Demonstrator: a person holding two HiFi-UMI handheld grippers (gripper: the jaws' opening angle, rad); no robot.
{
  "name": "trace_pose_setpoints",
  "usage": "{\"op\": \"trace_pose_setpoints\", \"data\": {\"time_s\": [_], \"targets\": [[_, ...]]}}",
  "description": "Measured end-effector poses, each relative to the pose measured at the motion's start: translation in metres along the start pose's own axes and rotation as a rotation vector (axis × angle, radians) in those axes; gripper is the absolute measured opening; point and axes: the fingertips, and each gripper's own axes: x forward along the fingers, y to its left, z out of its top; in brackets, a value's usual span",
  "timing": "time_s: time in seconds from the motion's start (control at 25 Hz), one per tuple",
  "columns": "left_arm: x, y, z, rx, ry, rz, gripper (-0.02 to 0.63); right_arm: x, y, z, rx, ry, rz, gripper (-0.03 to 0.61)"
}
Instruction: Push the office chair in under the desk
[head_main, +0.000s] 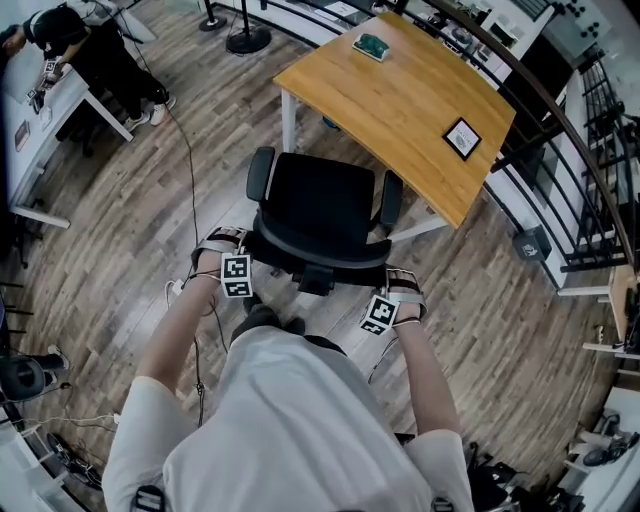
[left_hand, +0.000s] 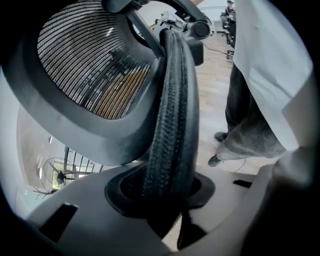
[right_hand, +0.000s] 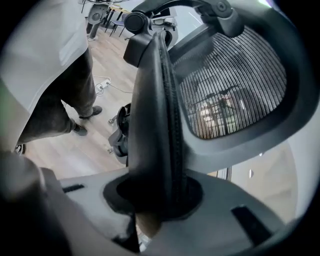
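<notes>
Left gripper (head_main: 224, 246) and right gripper (head_main: 402, 284) are each clamped, jaws partway closed, on the backrest rim (left_hand: 172, 110) of the office chair (head_main: 320, 205), one at each end. The desk (head_main: 400, 100) is found straight beyond the chair, set slantwise. The seat is judged to be mostly outside it.

The black mesh-backed chair (head_main: 322, 215) stands upright facing the desk (head_main: 400, 100). Its seat is near the wooden top's edge, not yet under.

Wood-floored workroom.
Grey-brown plank floor (head_main: 110, 240) throughout; black railing (head_main: 596, 222) at right, white table (head_main: 62, 100) upper left.
</notes>
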Motion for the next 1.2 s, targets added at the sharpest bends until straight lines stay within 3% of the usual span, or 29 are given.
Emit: {"op": "trace_pose_setpoints", "data": {"time_s": [0.8,1.2], "targets": [[0.101,0.177,0.054,0.259,-0.151,-0.032,0.121,0.061,-0.083,-0.044,0.252,0.178,0.002,0.066],[0.146,0.255,0.089,0.339,-0.222,-0.020,0.123,0.096,-0.126,-0.070,0.342,0.242,-0.003,0.066]]}}
